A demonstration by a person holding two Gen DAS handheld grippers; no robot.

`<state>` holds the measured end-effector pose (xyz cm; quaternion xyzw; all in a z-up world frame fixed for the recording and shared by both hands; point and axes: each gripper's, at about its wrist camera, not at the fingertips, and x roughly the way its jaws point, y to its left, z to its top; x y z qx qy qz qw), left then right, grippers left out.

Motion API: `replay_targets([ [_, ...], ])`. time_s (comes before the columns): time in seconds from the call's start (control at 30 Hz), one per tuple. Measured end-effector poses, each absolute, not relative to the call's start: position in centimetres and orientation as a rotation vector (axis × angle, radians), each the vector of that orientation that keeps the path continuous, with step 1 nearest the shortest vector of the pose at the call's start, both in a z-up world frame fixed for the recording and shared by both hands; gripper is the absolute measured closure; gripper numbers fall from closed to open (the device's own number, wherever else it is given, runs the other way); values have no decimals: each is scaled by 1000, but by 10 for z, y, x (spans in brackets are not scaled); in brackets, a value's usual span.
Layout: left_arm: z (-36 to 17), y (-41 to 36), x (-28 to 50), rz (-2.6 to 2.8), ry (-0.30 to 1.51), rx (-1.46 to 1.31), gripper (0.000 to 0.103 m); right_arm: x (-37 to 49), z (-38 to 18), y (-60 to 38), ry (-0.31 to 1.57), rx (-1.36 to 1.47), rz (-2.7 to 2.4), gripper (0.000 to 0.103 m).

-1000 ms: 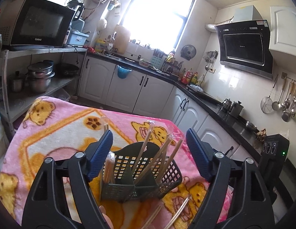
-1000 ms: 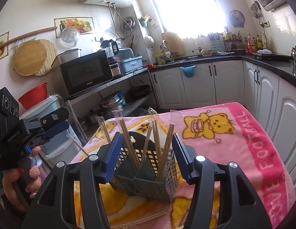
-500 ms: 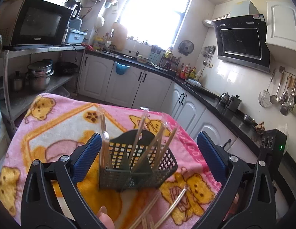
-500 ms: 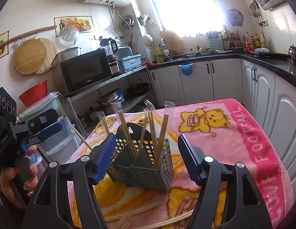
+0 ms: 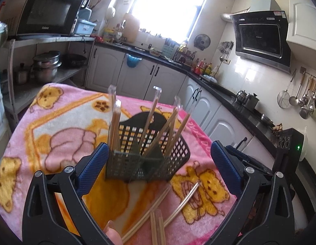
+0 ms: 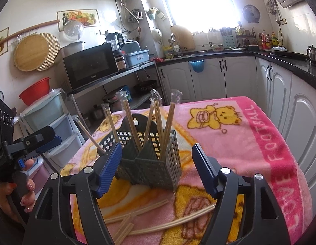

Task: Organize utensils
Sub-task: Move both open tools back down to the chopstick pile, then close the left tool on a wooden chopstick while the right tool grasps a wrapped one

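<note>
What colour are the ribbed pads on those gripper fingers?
Dark blue pads on black fingers, clearest in the right wrist view.

Our left gripper (image 5: 159, 167) and right gripper (image 6: 155, 168) share black triangular frames, silver screws, ribbed blue pads (image 5: 93, 164); our fingernails show red polish at nine o'clock.

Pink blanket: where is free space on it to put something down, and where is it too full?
The blanket is bare to the right of the utensil basket, from the yellow bear print to the "LOVE FOOTBALL" stripe. In the left wrist view it is also bare left of the basket. It is crowded in front, where loose chopsticks lie crossed between both open grippers.
</note>
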<state>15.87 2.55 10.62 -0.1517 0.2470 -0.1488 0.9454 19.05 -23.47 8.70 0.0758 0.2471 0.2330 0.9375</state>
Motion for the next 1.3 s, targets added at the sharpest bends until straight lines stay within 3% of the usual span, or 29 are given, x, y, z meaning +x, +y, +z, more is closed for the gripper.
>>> replay_targets([
  [0.47,56,19,153,-315,631,-344,14,185,60,-239,591,137,476,34],
  [0.6,37,22,155,-334,687,-405,40,182,50,-239,619,134,479,34],
  [0.67,29,23,156,-327,710,-413,44,180,46,-241,629,132,480,34],
  [0.83,11,22,155,-335,767,-421,67,175,35,-243,658,123,478,35],
  [1.1,-17,9,147,-388,862,-439,87,173,18,-247,706,118,476,40],
  [1.3,-36,-5,143,-408,932,-407,87,171,8,-251,733,125,467,41],
])
